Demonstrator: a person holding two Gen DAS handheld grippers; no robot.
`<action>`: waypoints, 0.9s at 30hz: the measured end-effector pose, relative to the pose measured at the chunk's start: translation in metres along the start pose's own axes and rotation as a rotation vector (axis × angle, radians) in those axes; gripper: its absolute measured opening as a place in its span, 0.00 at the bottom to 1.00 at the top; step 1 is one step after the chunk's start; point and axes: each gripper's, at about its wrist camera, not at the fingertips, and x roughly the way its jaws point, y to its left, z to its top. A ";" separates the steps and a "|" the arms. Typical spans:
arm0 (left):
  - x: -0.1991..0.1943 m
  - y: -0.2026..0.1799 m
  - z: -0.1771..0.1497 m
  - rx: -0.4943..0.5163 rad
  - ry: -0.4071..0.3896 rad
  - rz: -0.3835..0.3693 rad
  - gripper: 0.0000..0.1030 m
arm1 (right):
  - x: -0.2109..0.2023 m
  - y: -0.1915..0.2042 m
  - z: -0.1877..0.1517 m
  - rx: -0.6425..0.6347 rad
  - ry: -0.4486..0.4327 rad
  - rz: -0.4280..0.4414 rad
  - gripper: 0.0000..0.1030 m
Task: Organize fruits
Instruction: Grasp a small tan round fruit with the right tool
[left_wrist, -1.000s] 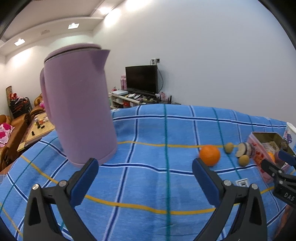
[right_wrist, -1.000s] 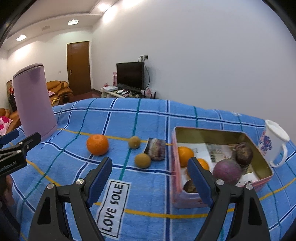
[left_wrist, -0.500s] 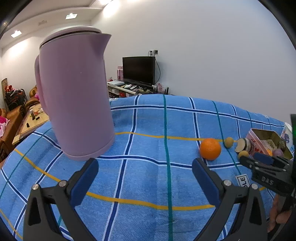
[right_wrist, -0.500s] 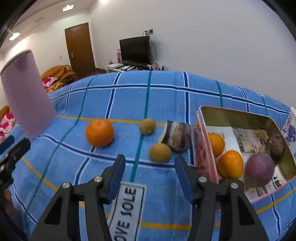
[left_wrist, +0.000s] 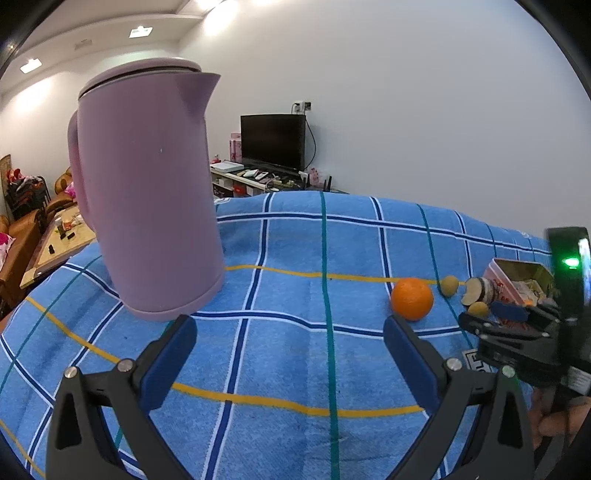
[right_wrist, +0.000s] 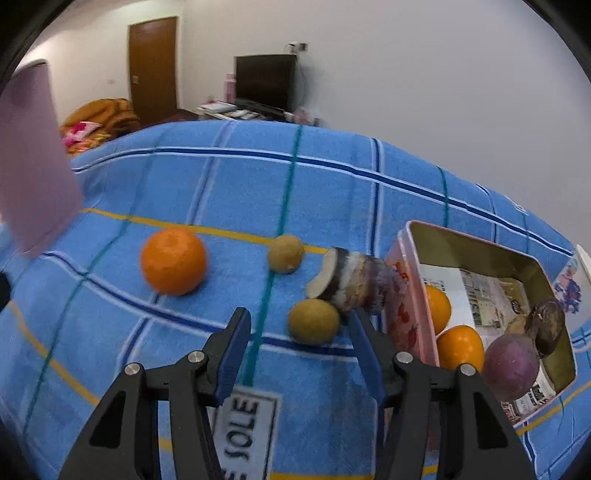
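In the right wrist view my right gripper (right_wrist: 299, 328) is open, its fingers either side of a small yellow-brown fruit (right_wrist: 313, 321) on the blue checked cloth. A second small brown fruit (right_wrist: 286, 253), an orange (right_wrist: 173, 260) and a cut purple-and-white piece (right_wrist: 351, 284) lie just beyond. The pink tin (right_wrist: 400, 295) at right holds two oranges (right_wrist: 460, 347), a purple fruit (right_wrist: 511, 363) and a dark fruit. In the left wrist view my left gripper (left_wrist: 288, 347) is open and empty above the cloth, the orange (left_wrist: 412, 298) ahead of its right finger.
A tall lilac kettle (left_wrist: 147, 192) stands on the cloth at left, close to my left gripper. A white floral mug (right_wrist: 580, 277) stands right of the tin. A "LOVE SOLE" label (right_wrist: 245, 432) is on the cloth under my right gripper.
My right gripper moved forward and down to the near small fruit and narrowed its opening. My left gripper drifted slightly; the right gripper now shows larger at its right edge.
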 end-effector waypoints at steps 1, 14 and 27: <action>-0.001 0.001 0.000 -0.003 0.000 -0.002 1.00 | -0.006 -0.003 -0.002 0.015 -0.009 0.072 0.52; -0.008 0.002 0.001 0.003 0.003 -0.009 1.00 | -0.012 -0.004 -0.009 0.079 0.019 0.138 0.51; -0.005 0.005 0.001 -0.013 0.013 -0.011 1.00 | 0.022 -0.010 0.008 0.141 0.057 0.065 0.30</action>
